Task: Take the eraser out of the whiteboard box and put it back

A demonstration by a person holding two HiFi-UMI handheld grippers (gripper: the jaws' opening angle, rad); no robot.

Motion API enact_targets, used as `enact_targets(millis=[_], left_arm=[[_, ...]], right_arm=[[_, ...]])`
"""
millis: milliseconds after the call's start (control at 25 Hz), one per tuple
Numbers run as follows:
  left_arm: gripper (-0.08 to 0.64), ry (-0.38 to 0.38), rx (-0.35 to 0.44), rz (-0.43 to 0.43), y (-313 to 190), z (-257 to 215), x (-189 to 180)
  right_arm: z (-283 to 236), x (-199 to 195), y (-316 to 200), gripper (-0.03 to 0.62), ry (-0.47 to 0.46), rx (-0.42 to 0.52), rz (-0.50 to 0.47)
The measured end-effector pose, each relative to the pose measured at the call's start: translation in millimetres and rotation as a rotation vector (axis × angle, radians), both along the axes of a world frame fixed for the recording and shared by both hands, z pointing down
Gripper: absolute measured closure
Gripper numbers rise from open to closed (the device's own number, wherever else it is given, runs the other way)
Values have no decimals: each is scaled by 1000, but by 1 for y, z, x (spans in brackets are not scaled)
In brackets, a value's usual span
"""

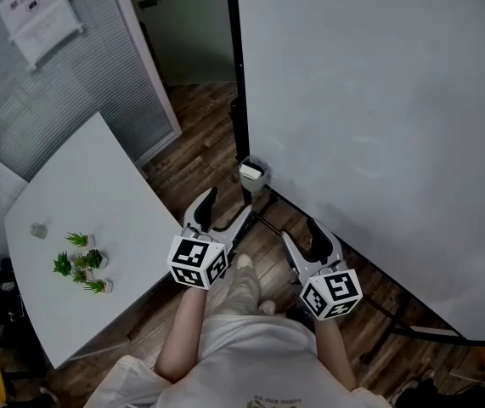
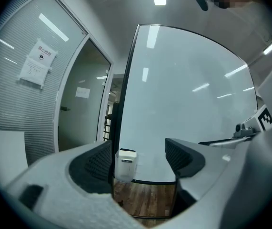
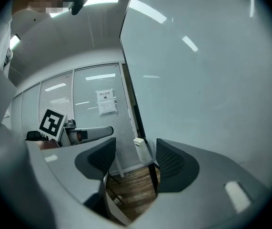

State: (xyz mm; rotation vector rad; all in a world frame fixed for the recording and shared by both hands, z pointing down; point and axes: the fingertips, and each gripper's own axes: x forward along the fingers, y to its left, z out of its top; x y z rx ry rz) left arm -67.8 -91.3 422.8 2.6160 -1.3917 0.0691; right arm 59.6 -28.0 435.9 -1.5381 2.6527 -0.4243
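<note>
Room: wood floor (image 1: pixel 198 130) beneath the whiteboard (image 1: pixel 369 126); white table (image 1: pixel 98 194) with small plants (image 1: pixel 81 263) well to the left of the whiteboard
Whiteboard box (image 2: pixel 124 172): clear holder fixed at the whiteboard's lower left corner, against its dark frame
Eraser (image 2: pixel 127 155): upright inside the box, its top standing proud of the rim; not yet taken out
Left gripper (image 1: pixel 225 215): jaws wide apart with nothing between them; short of the whiteboard's lower left corner; the box shows through the gap, nearer the left pad
Right gripper (image 1: pixel 306 243): jaws likewise spread and empty; near the whiteboard's lower edge, aimed at the same corner
Risk, approach: the box sits off-centre between the left jaws; a straight push could drive a jaw into the box wall or the frame instead of straddling the eraser
Risk, grip: only the eraser's top shows; too shallow a pinch could slip, too deep could clamp the box as well
Risk, crowding: both grippers point at one small corner; they could knock together
Risk, return: the box looks narrow; a tilted eraser could catch the rim and drop to the floor
</note>
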Motion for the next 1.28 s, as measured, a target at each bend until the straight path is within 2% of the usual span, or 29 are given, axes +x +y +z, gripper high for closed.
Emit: enact_targets(millis=[240,560,1280], left_arm=[[218,-46,21,14,-7,6,5],[221,-51,0,31,-26,15,13],[229,-79,-34,51,-70,36,21]], right_arm=[[3,-3,-10,322,17,5,-3],[10,1,-24,324,30,-19,2],[27,-16,-59,324,39,-65,-45]])
